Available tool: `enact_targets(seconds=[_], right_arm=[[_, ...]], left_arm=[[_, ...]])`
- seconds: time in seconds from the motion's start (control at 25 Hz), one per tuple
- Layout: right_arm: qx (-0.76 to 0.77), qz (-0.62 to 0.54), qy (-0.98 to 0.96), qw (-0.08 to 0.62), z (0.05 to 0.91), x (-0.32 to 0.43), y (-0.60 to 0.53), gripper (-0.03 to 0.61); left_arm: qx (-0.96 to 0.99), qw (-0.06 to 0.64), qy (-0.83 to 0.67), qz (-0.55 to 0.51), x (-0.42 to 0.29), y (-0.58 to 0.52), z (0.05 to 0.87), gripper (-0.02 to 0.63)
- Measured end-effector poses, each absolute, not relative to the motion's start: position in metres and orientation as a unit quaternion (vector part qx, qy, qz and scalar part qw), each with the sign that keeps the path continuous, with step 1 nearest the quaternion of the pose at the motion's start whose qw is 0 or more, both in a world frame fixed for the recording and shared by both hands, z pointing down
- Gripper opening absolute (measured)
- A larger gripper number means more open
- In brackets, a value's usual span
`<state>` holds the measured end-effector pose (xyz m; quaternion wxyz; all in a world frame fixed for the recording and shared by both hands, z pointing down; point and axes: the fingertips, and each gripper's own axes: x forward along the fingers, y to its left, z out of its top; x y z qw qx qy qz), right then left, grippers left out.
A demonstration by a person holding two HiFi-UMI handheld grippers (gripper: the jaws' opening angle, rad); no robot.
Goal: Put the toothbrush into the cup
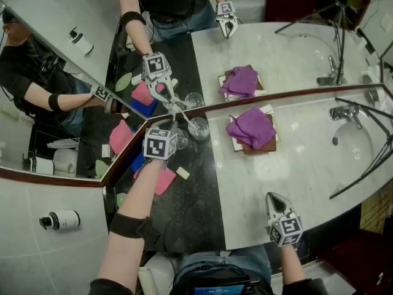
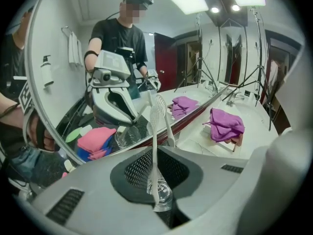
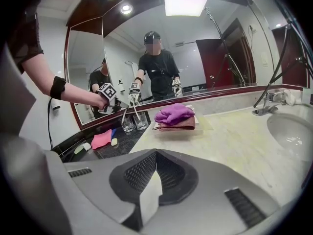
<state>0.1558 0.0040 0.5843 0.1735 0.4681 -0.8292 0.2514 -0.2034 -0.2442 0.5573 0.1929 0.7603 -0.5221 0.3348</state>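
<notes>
- Left gripper [image 1: 172, 125]: jaws clamped on the toothbrush [image 2: 155, 146], bristle end sticking out ahead of the tips.
- Cup [image 2: 165, 198]: just under those jaws, at the toothbrush's lower end.
- Right gripper [image 1: 274, 197]: jaws together, nothing between them, well apart from the cup.

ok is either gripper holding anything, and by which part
Left gripper is shut on the clear toothbrush, pinching the bottom end of its handle, bristles away. Right gripper holds nothing.

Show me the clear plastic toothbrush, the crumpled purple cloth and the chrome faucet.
clear plastic toothbrush [image 2: 154, 146]: left gripper view, on its handle.
crumpled purple cloth [image 1: 252, 128]: head view, on its middle.
chrome faucet [image 1: 344, 112]: head view, on its body.
</notes>
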Motion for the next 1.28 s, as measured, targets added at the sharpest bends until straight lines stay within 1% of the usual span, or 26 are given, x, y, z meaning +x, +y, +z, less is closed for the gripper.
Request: enact_targets(seconds=[0.24,0.4,0.92,1.28], right_arm=[[0.466,0.254,-0.831,0.168,0.584,0.154,0.002,0.018],[0.471,0.252,-0.829,0.167,0.582,0.157,0.0,0.018],[0.468,0.242,-0.835,0.158,0.571,0.161,-0.016,0.018],[0.467,0.242,-0.836,0.157,0.57,0.163,-0.018,0.018]], left_arm=[[0.757,0.171,-0.51,0.37,-0.201,-0.245,0.556,0.018],[0.759,0.175,-0.49,0.391,-0.188,-0.238,0.545,0.018],[0.756,0.163,-0.5,0.39,-0.19,-0.248,0.512,0.018],[0.748,0.112,-0.465,0.46,-0.187,-0.239,0.525,0.018]])
